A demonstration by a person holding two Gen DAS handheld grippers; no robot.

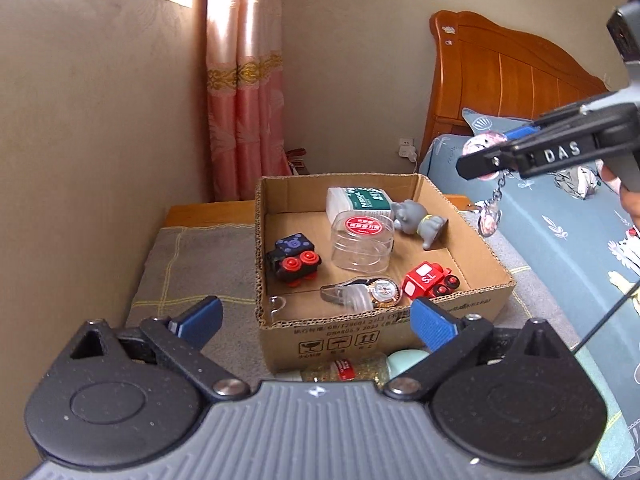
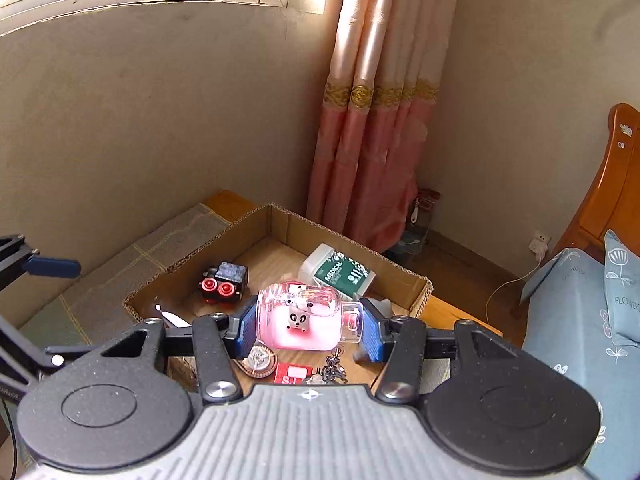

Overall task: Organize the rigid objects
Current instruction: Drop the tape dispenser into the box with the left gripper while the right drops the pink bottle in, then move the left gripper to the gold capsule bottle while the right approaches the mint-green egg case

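An open cardboard box (image 1: 372,330) stands on a grey checked cloth. In it lie a black toy train (image 1: 294,258), a clear round container with a red lid (image 1: 362,240), a white and green medical box (image 1: 358,200), a grey elephant figure (image 1: 418,218), a red toy car (image 1: 430,280) and a watch (image 1: 382,290). My left gripper (image 1: 316,318) is open and empty at the box's near wall. My right gripper (image 2: 308,322) is shut on a pink clear keychain charm (image 2: 296,312) above the box. In the left wrist view the right gripper (image 1: 476,156) hovers at the box's right, its chain and round pendant (image 1: 490,216) dangling.
A small bottle with a red label (image 1: 344,370) and a pale green object (image 1: 404,360) lie in front of the box. A bed with blue floral bedding (image 1: 560,248) and a wooden headboard (image 1: 508,68) is on the right. A beige wall (image 1: 100,120) is close on the left, a pink curtain (image 1: 244,120) behind.
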